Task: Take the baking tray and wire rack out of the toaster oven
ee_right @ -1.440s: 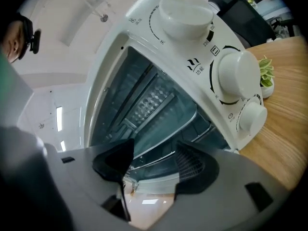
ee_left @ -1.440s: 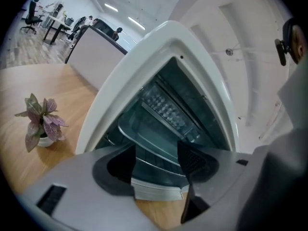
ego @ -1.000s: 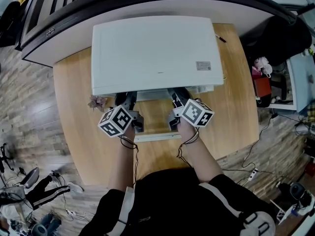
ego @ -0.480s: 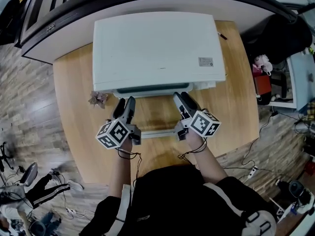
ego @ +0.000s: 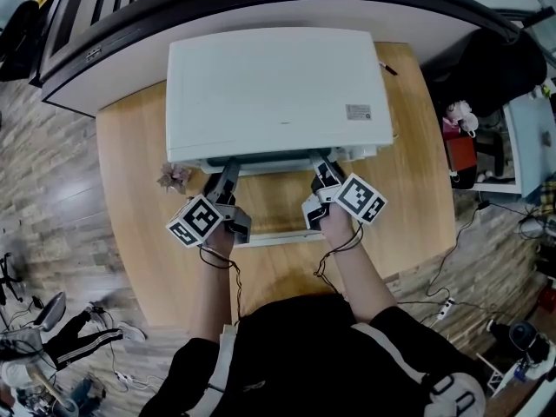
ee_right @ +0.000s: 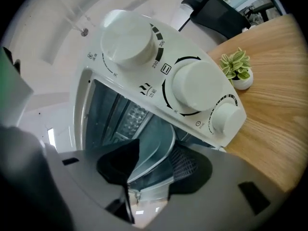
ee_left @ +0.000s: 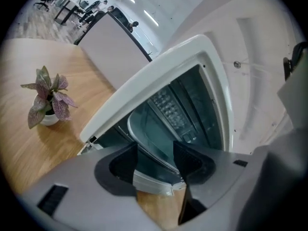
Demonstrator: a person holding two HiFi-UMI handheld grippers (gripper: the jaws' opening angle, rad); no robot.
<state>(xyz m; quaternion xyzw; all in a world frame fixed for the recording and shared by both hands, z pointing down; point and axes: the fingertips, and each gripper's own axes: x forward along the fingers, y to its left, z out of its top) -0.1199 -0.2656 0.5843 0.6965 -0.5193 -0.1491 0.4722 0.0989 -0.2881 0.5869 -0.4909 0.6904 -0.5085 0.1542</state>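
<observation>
The white toaster oven (ego: 278, 89) stands on the wooden table (ego: 130, 198) with its door (ego: 274, 237) folded down. The grey baking tray (ee_left: 151, 129) sits in the oven mouth; I cannot make out the wire rack. My left gripper (ego: 228, 174) reaches into the left side of the opening. Its jaws have just been opening, and the tray's front rim (ee_left: 153, 183) lies between them without the pads pressing on it. My right gripper (ego: 320, 172) is at the right side. Its jaws have just been closing, with the tray's curved corner (ee_right: 154, 160) between them, still open.
Three white knobs (ee_right: 197, 88) line the oven's right front. A small potted plant (ego: 174, 178) stands left of the oven, and another plant (ee_right: 237, 69) is beside the knob side. A dark chair (ego: 499, 63) and floor clutter are to the right of the table.
Both grippers drew back from the oven mouth towards the door's handle, then moved forward into the opening again. Both have rolled a little.
</observation>
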